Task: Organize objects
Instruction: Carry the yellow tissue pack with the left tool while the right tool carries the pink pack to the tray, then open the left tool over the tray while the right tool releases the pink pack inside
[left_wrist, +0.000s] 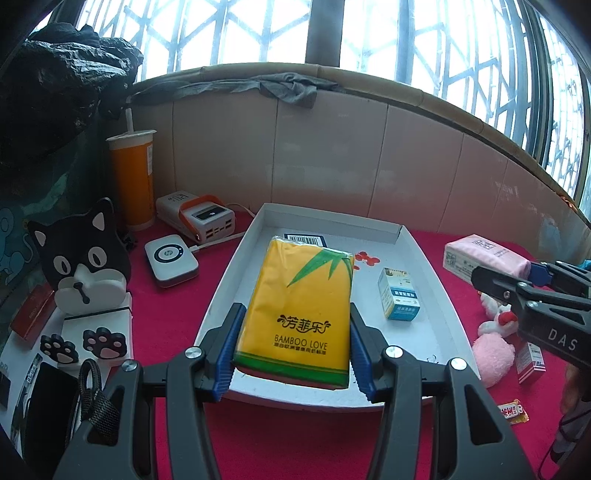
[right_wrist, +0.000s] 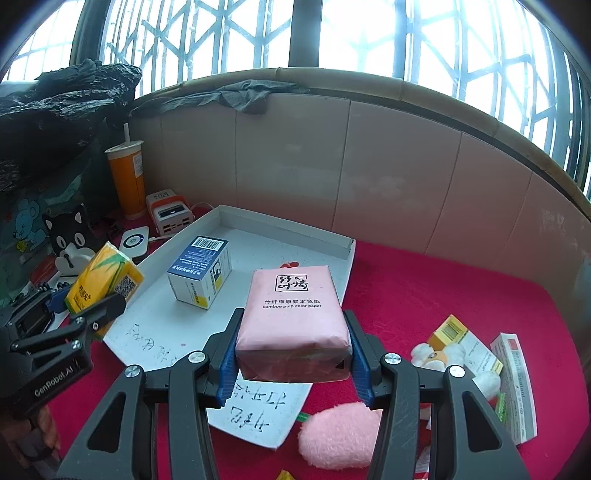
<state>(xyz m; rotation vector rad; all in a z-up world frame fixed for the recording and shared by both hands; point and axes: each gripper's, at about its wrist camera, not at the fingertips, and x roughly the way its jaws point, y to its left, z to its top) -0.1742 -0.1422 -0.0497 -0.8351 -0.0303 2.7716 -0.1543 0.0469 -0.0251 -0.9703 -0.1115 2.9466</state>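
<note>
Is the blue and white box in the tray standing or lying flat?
Standing: the blue and white box rests on one end on the white tray, barcode face up.

The white tray (right_wrist: 347, 247) has bare floor at its near end and along its far wall. In its middle stands a blue box (right_wrist: 199, 273), an obstacle. Left of the tray the surface (left_wrist: 177, 306) is crowded: a cat figure (left_wrist: 81, 262), a power bank (left_wrist: 201, 218), an orange cup (left_wrist: 135, 177). Right of the tray, plush toys (right_wrist: 340, 439) and cartons (right_wrist: 513, 387) block the near part; the far red part is free.
</note>
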